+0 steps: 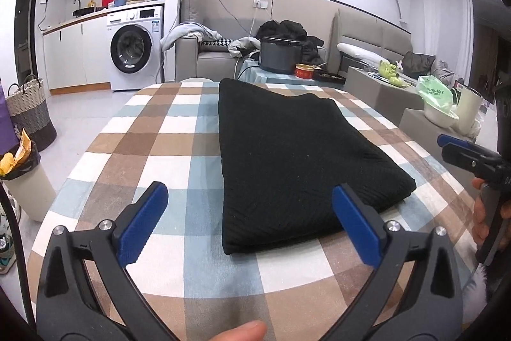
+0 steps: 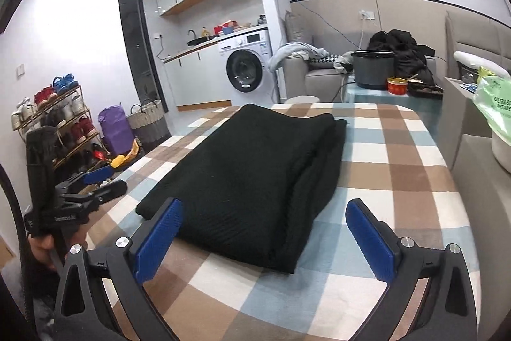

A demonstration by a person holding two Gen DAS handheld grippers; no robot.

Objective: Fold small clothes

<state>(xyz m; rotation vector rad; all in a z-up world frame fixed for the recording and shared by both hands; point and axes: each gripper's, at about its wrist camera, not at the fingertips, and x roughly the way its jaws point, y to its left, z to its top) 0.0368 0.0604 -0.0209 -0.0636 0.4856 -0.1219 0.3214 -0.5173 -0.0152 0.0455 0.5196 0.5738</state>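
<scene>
A black knit garment (image 1: 287, 155) lies folded into a long rectangle on the checked tablecloth (image 1: 153, 149); it also shows in the right wrist view (image 2: 252, 174). My left gripper (image 1: 250, 226) is open and empty, held just above the cloth's near end. My right gripper (image 2: 265, 235) is open and empty over the garment's near edge. The right gripper also shows at the right edge of the left wrist view (image 1: 463, 152), and the left gripper at the left of the right wrist view (image 2: 95, 178).
The tablecloth (image 2: 399, 168) covers an oval table. Behind it stand a dark cooker (image 1: 280, 55), a red tin (image 1: 304, 71) and a sofa with clothes. A bin (image 1: 25, 181) and a woven basket (image 1: 30, 111) stand left; a shoe rack (image 2: 54, 123) is further left.
</scene>
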